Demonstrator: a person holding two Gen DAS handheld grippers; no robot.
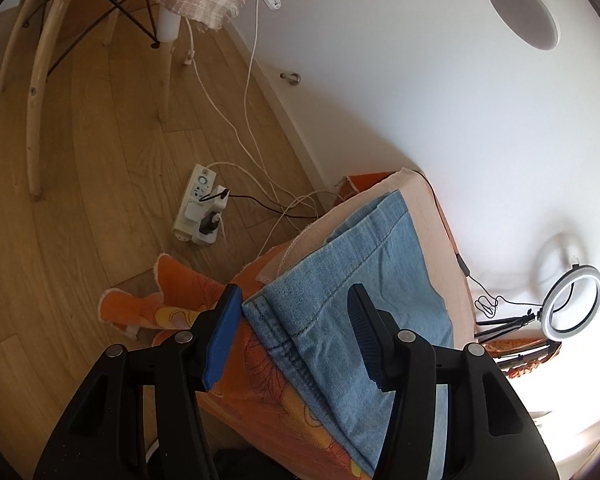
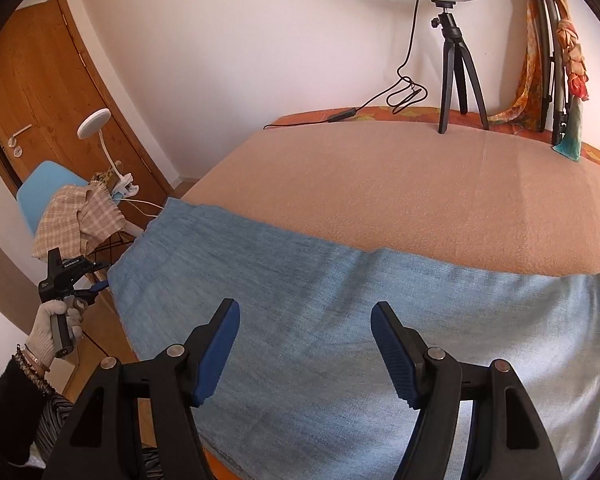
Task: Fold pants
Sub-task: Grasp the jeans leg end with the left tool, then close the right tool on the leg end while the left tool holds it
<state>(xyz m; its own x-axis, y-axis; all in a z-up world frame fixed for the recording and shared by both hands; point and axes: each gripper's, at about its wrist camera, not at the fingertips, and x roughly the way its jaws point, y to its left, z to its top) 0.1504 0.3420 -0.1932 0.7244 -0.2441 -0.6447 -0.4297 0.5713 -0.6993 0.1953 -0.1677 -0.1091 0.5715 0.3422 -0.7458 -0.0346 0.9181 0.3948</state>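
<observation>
Light blue denim pants [image 2: 320,312] lie flat across the near part of a table covered with a peach cloth [image 2: 400,184]. My right gripper [image 2: 304,324] is open and hovers just above the middle of the pants. My left gripper [image 1: 294,306] is open at the pants' hemmed end [image 1: 340,280], which reaches the table's left edge, with the fabric edge between its jaws. The left gripper also shows in the right wrist view [image 2: 96,290], held by a gloved hand beside that end.
A ring light on a black tripod [image 2: 456,60] stands at the table's far edge with its cable [image 2: 404,92]. An orange patterned cloth [image 1: 172,304] hangs under the peach cloth. On the floor lies a power strip [image 1: 200,208]. A chair with a checked cloth [image 2: 76,216] stands left.
</observation>
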